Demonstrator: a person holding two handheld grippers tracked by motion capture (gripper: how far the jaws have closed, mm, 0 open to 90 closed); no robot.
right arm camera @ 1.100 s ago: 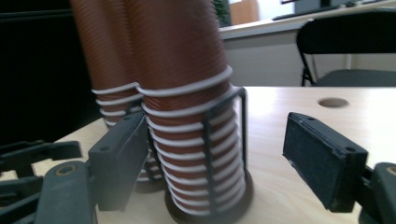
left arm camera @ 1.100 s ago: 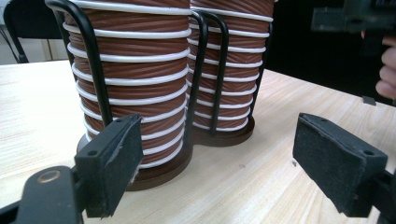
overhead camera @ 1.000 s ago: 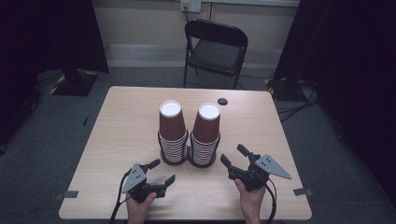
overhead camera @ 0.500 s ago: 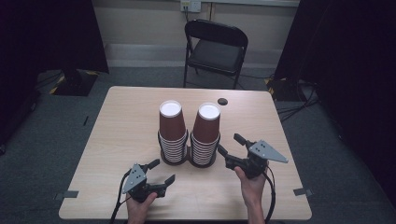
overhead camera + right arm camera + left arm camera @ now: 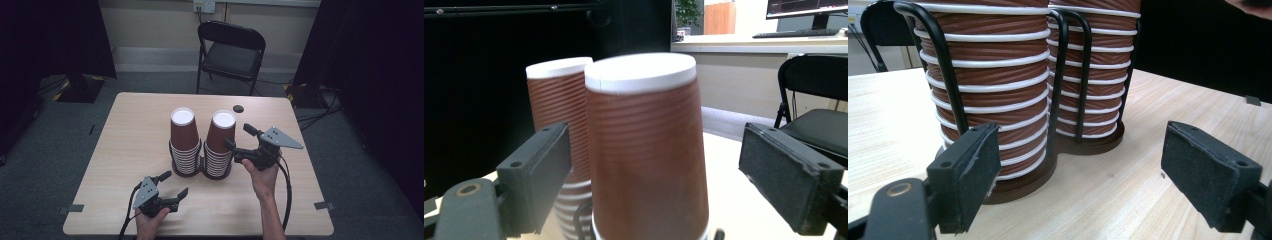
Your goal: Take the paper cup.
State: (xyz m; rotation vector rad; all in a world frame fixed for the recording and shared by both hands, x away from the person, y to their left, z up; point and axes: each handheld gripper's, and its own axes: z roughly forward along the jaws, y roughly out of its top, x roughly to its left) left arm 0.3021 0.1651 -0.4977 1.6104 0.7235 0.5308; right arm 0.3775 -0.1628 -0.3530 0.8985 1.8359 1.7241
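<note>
Two stacks of upside-down brown paper cups with white rims stand side by side in a black wire holder at the middle of the table. The left stack and the right stack are about equally tall. My right gripper is raised just right of the right stack, open. In the right gripper view the top cup sits between the open jaws of my right gripper, without contact. My left gripper rests low near the table's front edge, open and holding nothing. In the left gripper view the stacks stand ahead of my left gripper.
The light wooden table carries a small dark round object behind the cups. A black folding chair stands beyond the far edge. Tape marks lie on the grey floor, with dark curtains on both sides.
My right gripper has risen and moved forward and left, up to the top cup of the right stack. The left gripper has stayed in place.
</note>
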